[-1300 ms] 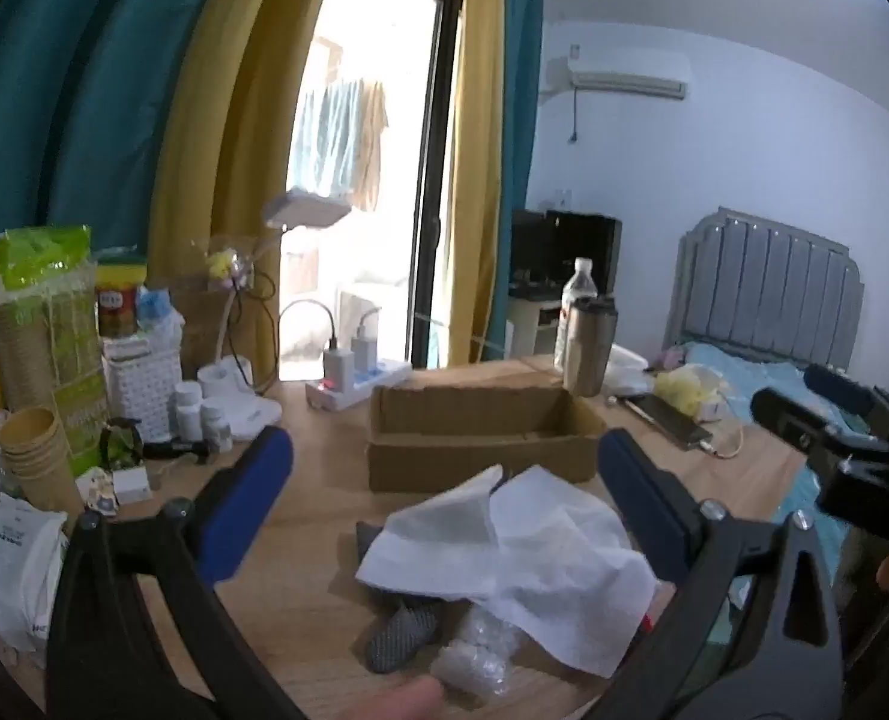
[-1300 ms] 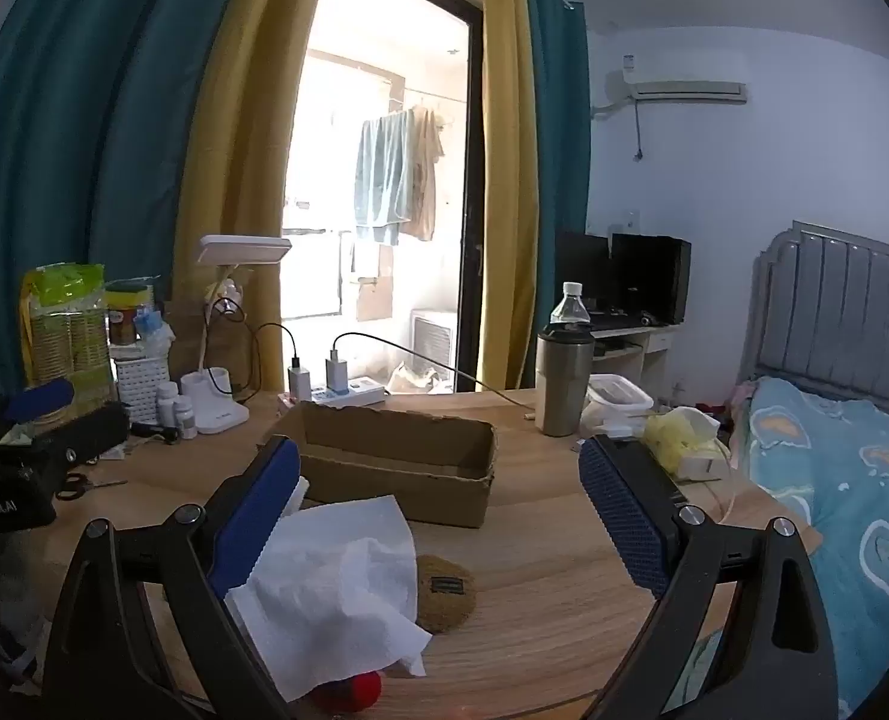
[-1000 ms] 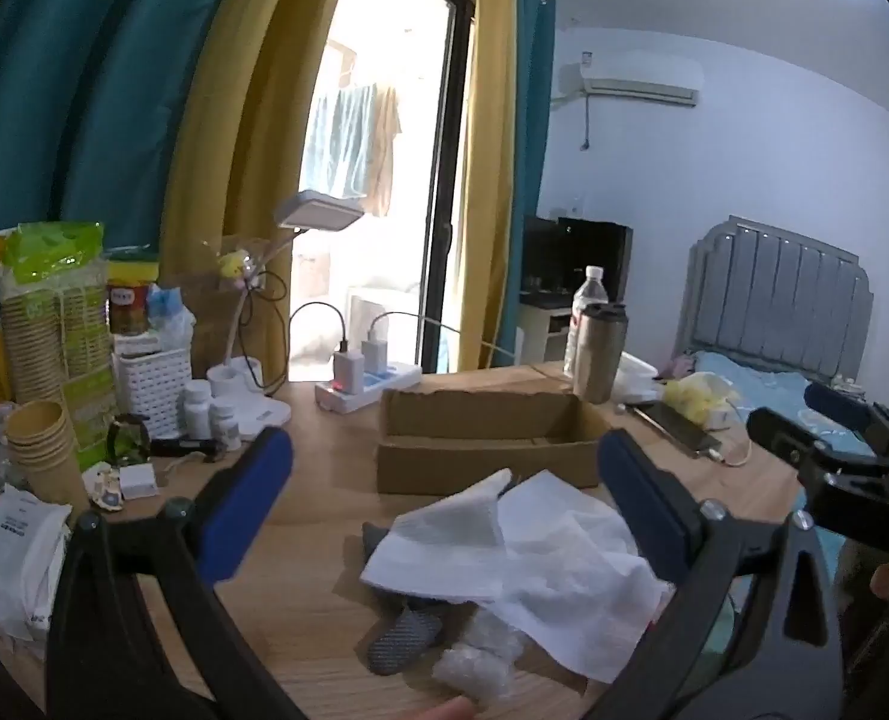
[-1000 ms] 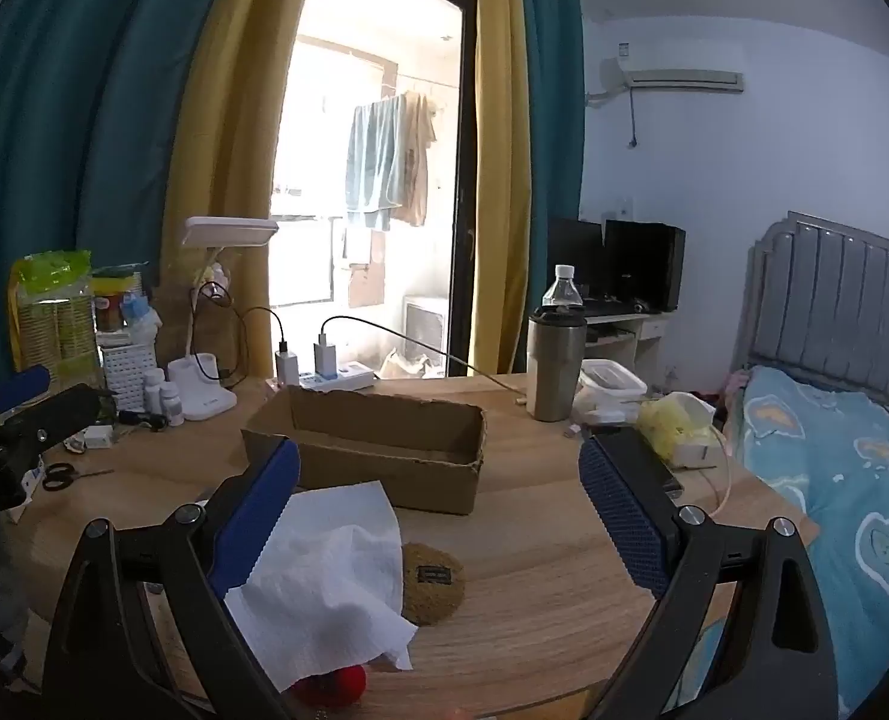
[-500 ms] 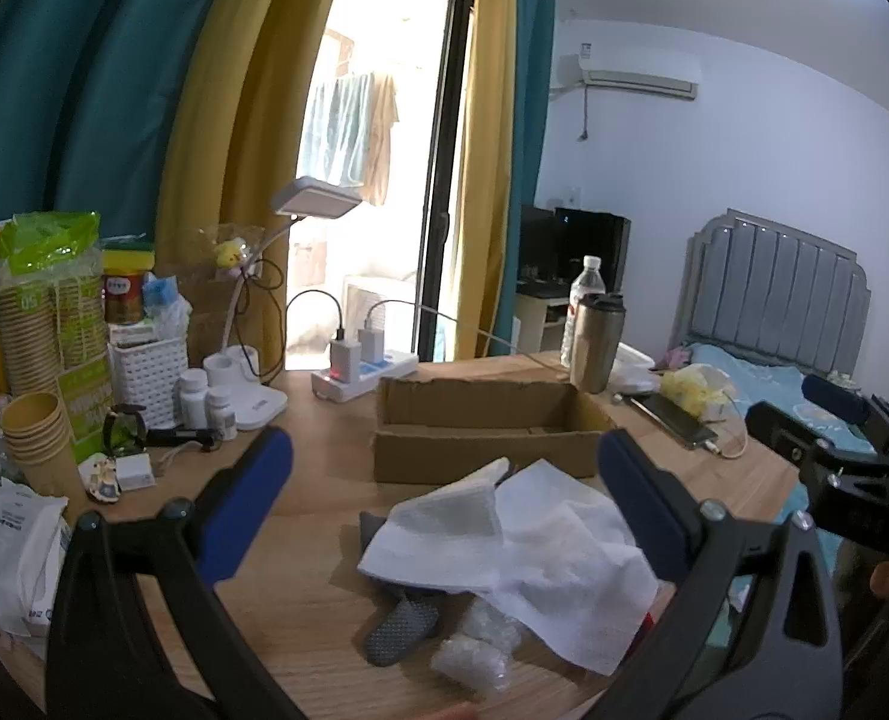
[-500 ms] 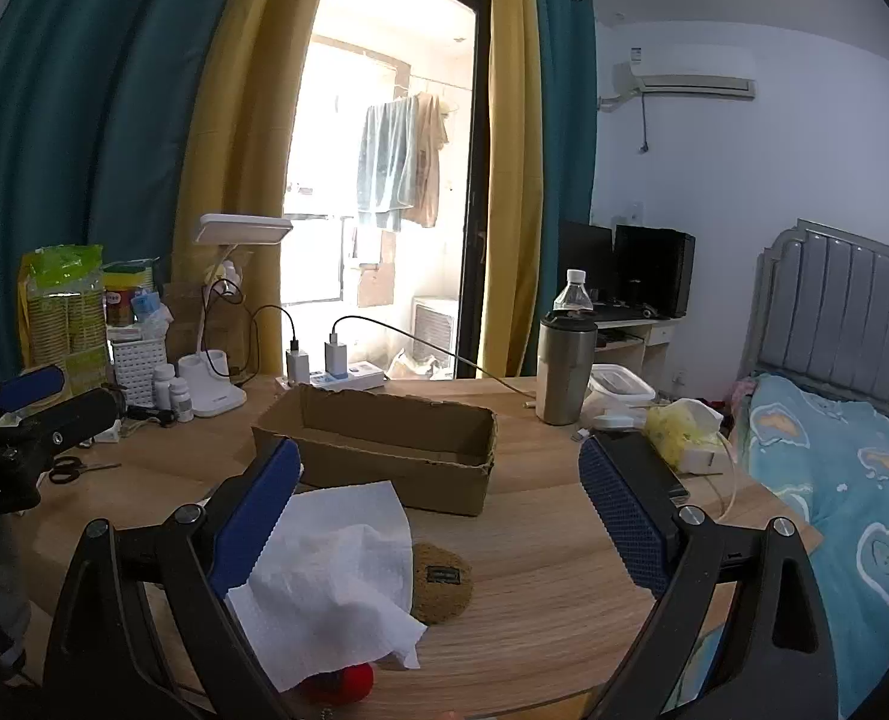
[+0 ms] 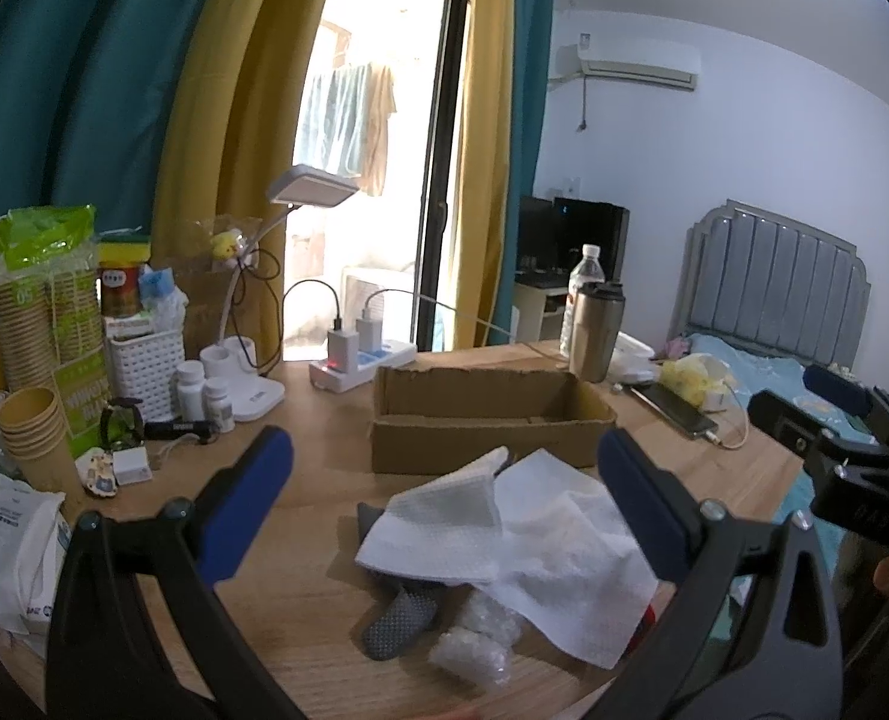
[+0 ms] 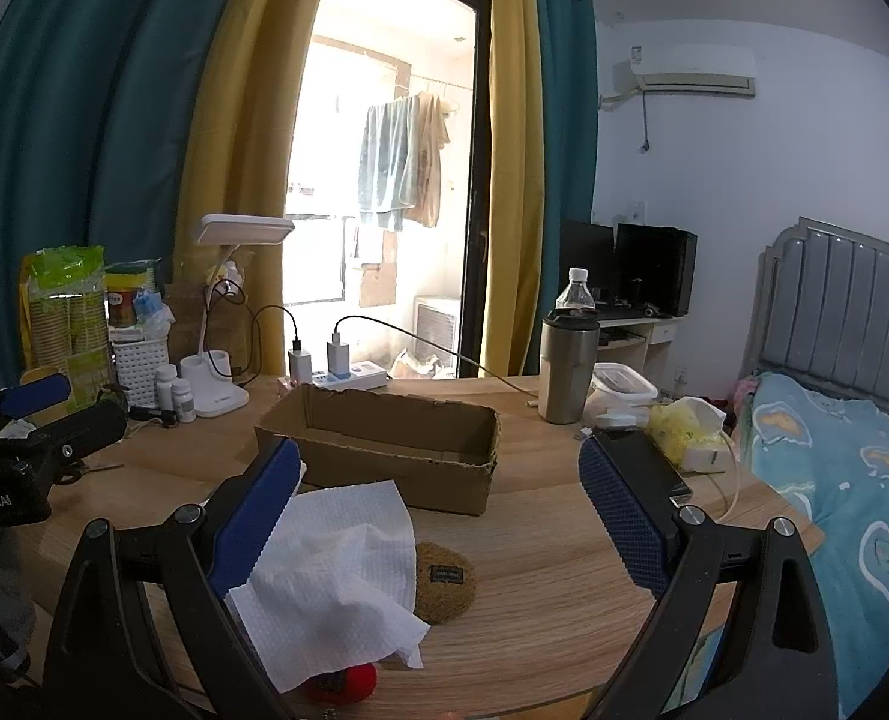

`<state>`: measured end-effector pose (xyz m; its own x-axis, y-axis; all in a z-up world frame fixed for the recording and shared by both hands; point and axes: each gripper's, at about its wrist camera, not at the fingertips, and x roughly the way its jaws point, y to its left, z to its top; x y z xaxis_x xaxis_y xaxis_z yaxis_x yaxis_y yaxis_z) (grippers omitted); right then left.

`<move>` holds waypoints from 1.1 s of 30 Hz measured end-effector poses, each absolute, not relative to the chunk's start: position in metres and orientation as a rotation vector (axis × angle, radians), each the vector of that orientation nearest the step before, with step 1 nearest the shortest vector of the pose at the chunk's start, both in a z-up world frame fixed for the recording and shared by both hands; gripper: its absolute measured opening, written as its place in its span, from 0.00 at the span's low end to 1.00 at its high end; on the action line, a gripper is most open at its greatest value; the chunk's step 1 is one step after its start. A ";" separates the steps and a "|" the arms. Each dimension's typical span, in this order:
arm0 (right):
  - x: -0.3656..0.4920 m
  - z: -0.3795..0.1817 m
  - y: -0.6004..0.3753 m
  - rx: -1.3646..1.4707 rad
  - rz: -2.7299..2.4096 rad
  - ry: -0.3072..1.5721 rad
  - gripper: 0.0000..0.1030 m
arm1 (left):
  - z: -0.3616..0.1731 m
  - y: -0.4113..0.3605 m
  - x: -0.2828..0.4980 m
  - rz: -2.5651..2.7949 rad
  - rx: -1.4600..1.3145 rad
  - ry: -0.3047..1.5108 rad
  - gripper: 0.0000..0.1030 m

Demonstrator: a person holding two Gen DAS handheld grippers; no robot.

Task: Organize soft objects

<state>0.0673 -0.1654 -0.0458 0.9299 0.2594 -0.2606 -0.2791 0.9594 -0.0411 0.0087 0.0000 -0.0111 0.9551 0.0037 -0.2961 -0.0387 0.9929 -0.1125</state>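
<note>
A crumpled white paper towel (image 7: pixel 516 528) lies on the wooden table (image 7: pixel 300 546), over a grey dotted sock (image 7: pixel 399 624) and beside a clear bubble-wrap wad (image 7: pixel 474 642). In the right wrist view the towel (image 8: pixel 330 570) partly covers a brown round pad (image 8: pixel 447 582) and a red soft thing (image 8: pixel 348 681). An open, empty cardboard box (image 7: pixel 486 420) stands behind the pile; it also shows in the right wrist view (image 8: pixel 384 444). My left gripper (image 7: pixel 444 504) is open and empty above the pile. My right gripper (image 8: pixel 438 516) is open and empty, to the pile's right.
A steel tumbler (image 8: pixel 567 369), water bottle (image 8: pixel 573 297), phone (image 7: pixel 675 411) and yellow tissue pack (image 8: pixel 684 429) sit at the right. A power strip (image 7: pixel 363 363), desk lamp (image 7: pixel 309 189), pill bottles (image 7: pixel 204 396), white basket (image 7: pixel 144 369) and paper cups (image 7: pixel 27 438) crowd the left. A bed (image 8: pixel 840 480) is right.
Both grippers have drifted only slightly, with the views shifting a little. The pile, the box and the jaws stay as they were.
</note>
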 end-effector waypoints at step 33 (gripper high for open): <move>0.064 -0.047 -0.160 -0.078 0.290 0.257 0.93 | -0.021 -0.001 0.011 0.021 -0.116 0.312 0.99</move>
<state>0.0643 -0.1597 -0.0466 0.9258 0.2731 -0.2613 -0.2928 0.9554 -0.0388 0.0111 -0.0014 -0.0205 0.9515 0.0028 -0.3076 -0.0385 0.9932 -0.1101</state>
